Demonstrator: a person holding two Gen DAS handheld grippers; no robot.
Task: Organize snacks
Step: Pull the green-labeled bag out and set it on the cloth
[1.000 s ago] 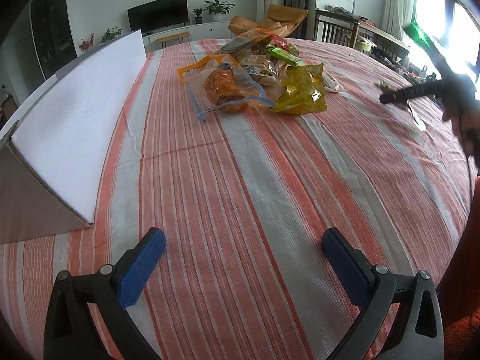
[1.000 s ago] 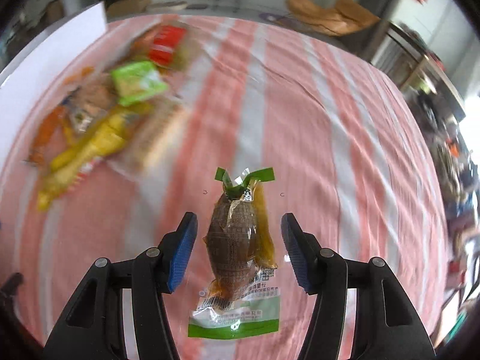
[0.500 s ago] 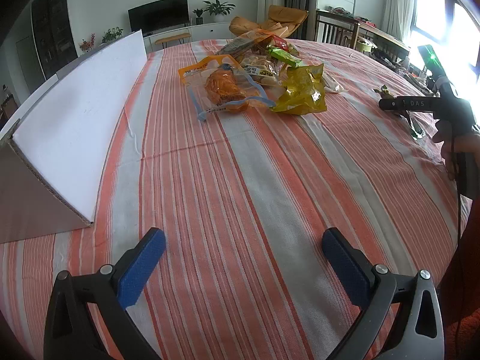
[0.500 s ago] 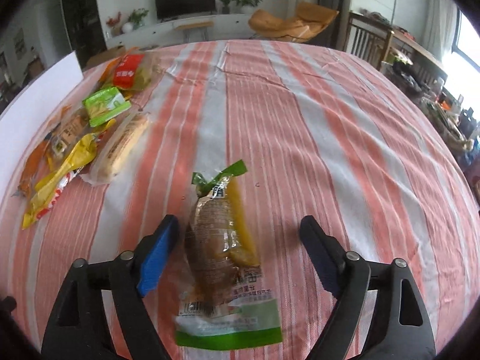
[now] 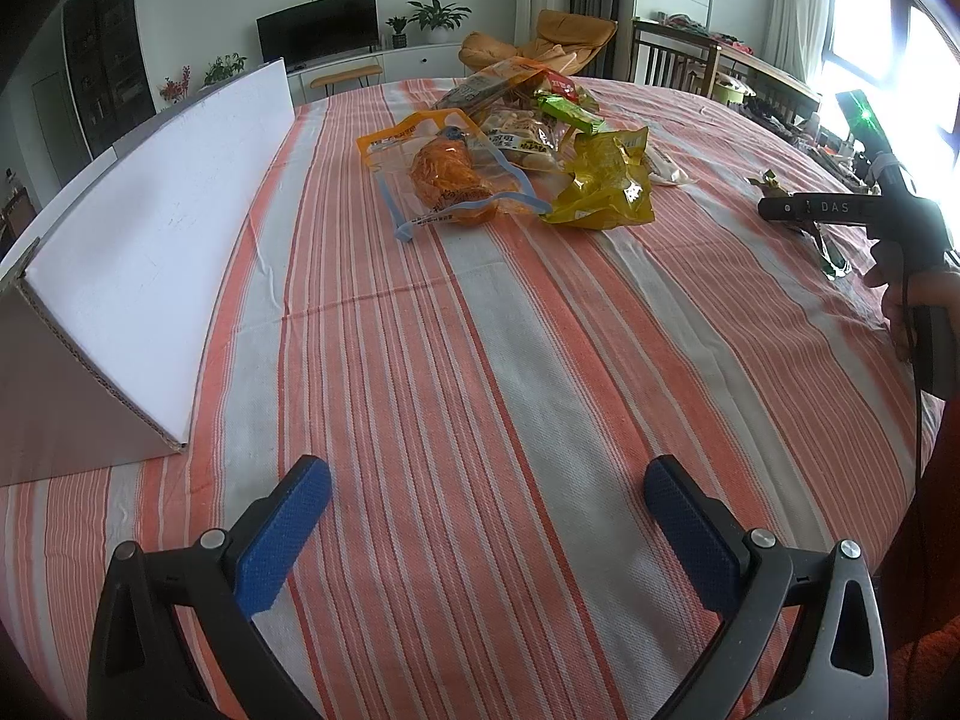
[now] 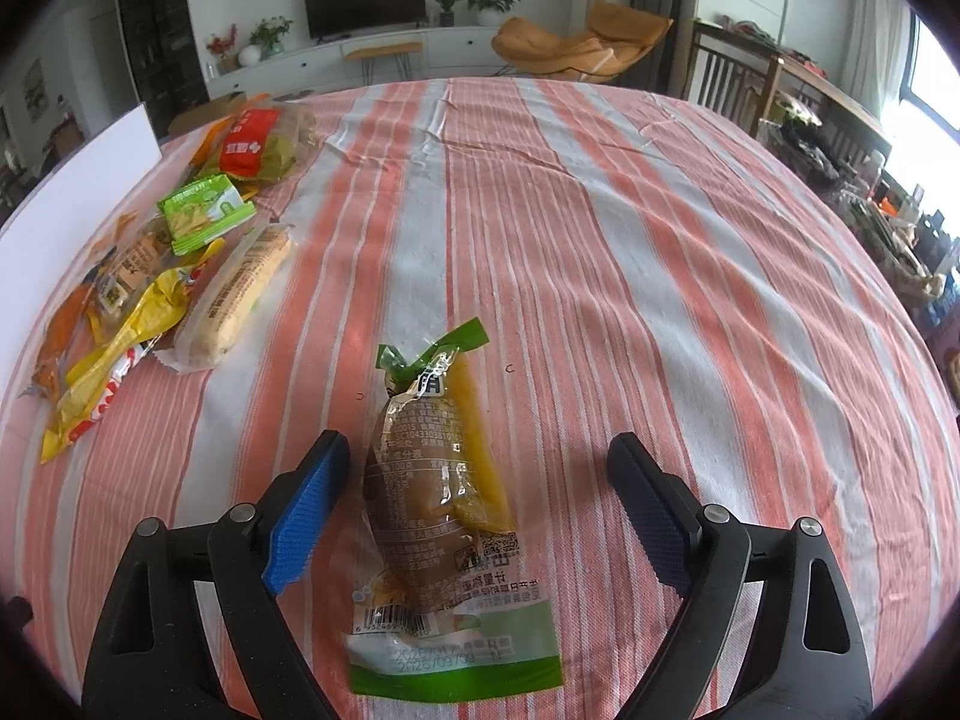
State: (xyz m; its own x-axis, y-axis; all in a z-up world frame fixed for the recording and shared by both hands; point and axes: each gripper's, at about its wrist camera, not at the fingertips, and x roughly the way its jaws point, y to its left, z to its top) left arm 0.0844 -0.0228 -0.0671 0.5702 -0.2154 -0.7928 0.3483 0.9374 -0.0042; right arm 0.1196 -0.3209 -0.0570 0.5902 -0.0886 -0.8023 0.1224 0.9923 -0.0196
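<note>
A brown pickled-vegetable packet (image 6: 432, 480) with green ends lies flat on the striped tablecloth (image 6: 660, 276). My right gripper (image 6: 478, 447) straddles it, its jaws opening. The blue pads stand clear of the packet on both sides, the left pad closer. The remaining snacks sit in a pile (image 6: 150, 276) at the far left of that view: yellow, green, red and orange bags. In the left wrist view the same pile (image 5: 516, 144) lies at the far middle. My left gripper (image 5: 487, 471) hovers open over bare cloth, nothing between its fingers.
A white cardboard box flap (image 5: 150, 228) slopes along the table's left side. A person's hand (image 5: 924, 294) holds the right gripper's handle at the right edge. Chairs, a side table and a TV unit stand beyond the round table.
The right gripper's jaws have spread wide and let go of the brown packet, which now rests on the cloth. That gripper rolled and settled slightly lower. The left gripper stayed put.
</note>
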